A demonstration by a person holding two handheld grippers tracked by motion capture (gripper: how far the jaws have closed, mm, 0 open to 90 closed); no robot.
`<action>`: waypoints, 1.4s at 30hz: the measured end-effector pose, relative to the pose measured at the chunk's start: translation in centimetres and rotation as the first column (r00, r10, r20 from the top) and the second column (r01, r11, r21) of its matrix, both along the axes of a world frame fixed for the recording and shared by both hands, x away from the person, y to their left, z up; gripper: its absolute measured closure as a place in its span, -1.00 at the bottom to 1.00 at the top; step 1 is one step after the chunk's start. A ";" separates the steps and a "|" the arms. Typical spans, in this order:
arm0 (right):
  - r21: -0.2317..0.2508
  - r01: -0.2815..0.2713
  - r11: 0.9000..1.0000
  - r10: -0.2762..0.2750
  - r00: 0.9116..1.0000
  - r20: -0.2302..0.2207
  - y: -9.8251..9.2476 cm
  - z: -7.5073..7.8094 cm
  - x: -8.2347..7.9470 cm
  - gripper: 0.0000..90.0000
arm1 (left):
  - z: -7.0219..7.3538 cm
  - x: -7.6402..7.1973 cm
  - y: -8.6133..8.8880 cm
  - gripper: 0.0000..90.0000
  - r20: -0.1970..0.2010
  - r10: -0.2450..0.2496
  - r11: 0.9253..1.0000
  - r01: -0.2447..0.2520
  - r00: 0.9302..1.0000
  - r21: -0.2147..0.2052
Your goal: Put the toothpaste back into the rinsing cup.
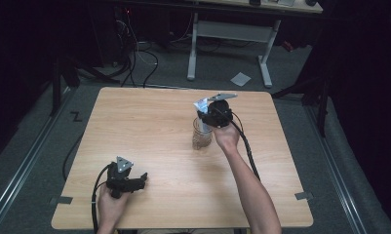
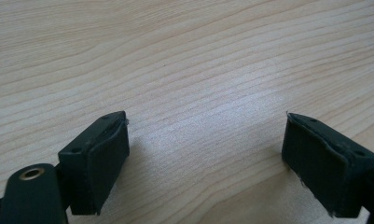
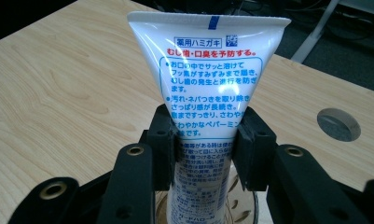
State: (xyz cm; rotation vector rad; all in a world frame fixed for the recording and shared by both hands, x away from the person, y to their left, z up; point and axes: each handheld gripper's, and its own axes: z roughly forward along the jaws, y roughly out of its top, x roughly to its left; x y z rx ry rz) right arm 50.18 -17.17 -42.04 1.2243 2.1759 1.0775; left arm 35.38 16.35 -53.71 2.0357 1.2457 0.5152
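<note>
A white toothpaste tube [image 3: 208,84] with blue and red print stands upright, its lower end inside a clear patterned glass [image 1: 202,134] at the table's middle. My right gripper [image 3: 204,144] has its pads pressed on both sides of the tube, just above the glass rim [image 3: 240,205]. In the high view the right gripper [image 1: 213,114] hangs over the glass with the tube's crimped end [image 1: 201,104] poking up beside it. My left gripper [image 1: 142,180] rests low near the front left of the table, jaws wide apart with bare wood between its pads [image 2: 105,158].
The wooden table [image 1: 149,122] has a round cable hole [image 3: 338,124] beyond the tube. A white-legged desk [image 1: 232,34] and cables stand on the floor behind the table. Dark space flanks both sides.
</note>
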 end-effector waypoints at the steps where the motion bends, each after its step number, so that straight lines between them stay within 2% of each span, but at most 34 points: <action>1: -0.001 -0.002 1.000 0.002 1.000 0.000 0.0 -0.1 0.0 0.41 | 0.0 0.0 0.0 -0.66 0.000 0.000 1.000 0.000 1.000 0.000; 21: -0.021 -0.022 1.000 0.021 0.999 -0.026 0.3 -0.8 -0.2 0.39 | 0.0 0.0 0.0 -0.66 0.001 -0.001 1.000 0.001 1.000 0.001; 25: -0.023 -0.025 0.999 0.024 1.000 -0.020 0.3 -0.9 -0.4 0.39 | 0.0 0.0 0.0 -0.66 0.000 0.000 1.000 0.000 1.000 0.000; 33: -0.015 -0.016 1.000 0.015 0.999 -0.030 -0.2 -1.7 -0.6 0.37 | 0.0 0.0 0.0 -0.66 -0.001 -0.001 1.000 0.001 1.000 0.001; 42: -0.060 -0.028 0.998 0.026 0.999 -0.036 0.1 -2.0 -0.8 0.34 | 0.0 0.0 0.0 -0.66 0.000 -0.001 1.000 0.001 1.000 0.002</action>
